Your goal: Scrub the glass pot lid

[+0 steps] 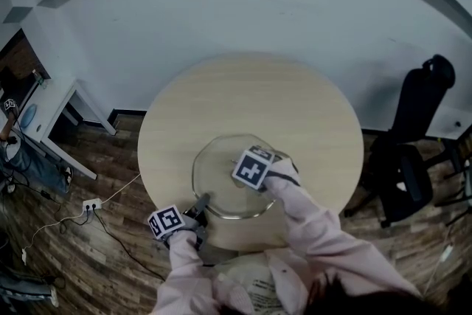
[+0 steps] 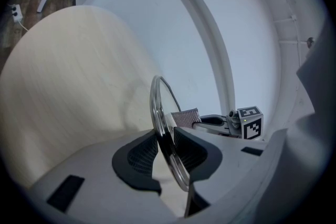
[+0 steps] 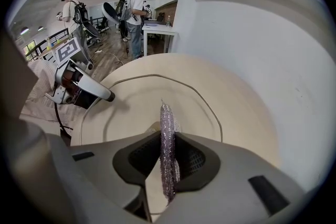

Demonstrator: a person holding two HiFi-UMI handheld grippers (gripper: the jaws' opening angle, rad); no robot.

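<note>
Pink sleeves (image 1: 317, 232) fill 6 o'clock of head view, both arms reaching up-frame to a round pale-wood table (image 1: 251, 96). Glass pot lid (image 1: 220, 162) lies approx flat on the tabletop, toward the table's 6 o'clock edge, all of it over the wood.

Left gripper (image 1: 200, 203) comes in low at the lid's 7 o'clock. Its jaws are closed on the steel rim, one pad on each face of the glass, and the rim runs edge-on btwn them in left gripper view.

Right gripper (image 1: 240, 184) stands steeply over the lid w/ its marker cube up, approx at lid centre, a bit toward 3 o'clock. Its jaws are clamped on a thin purplish scrub cloth (image 3: 167, 134), held edge-on. The cloth's free end sticks out past the pads down to the glass. It looks to touch near the lid's middle, but contact isn't certain. The 2 grippers are apart, lid btwn them.

Off the table:
- black office chair (image 1: 413, 151) at 3 o'clock
- white desk (image 1: 55, 111) at 9–10 o'clock
- power strip (image 1: 91, 204) w/ cable on the wood floor (image 1: 110, 262) at 8 o'clock
- white wall (image 1: 221, 4) from 10 to 2 o'clock

Right gripper view bkgd has two people (image 3: 137, 8) standing at 11 o'clock.
</note>
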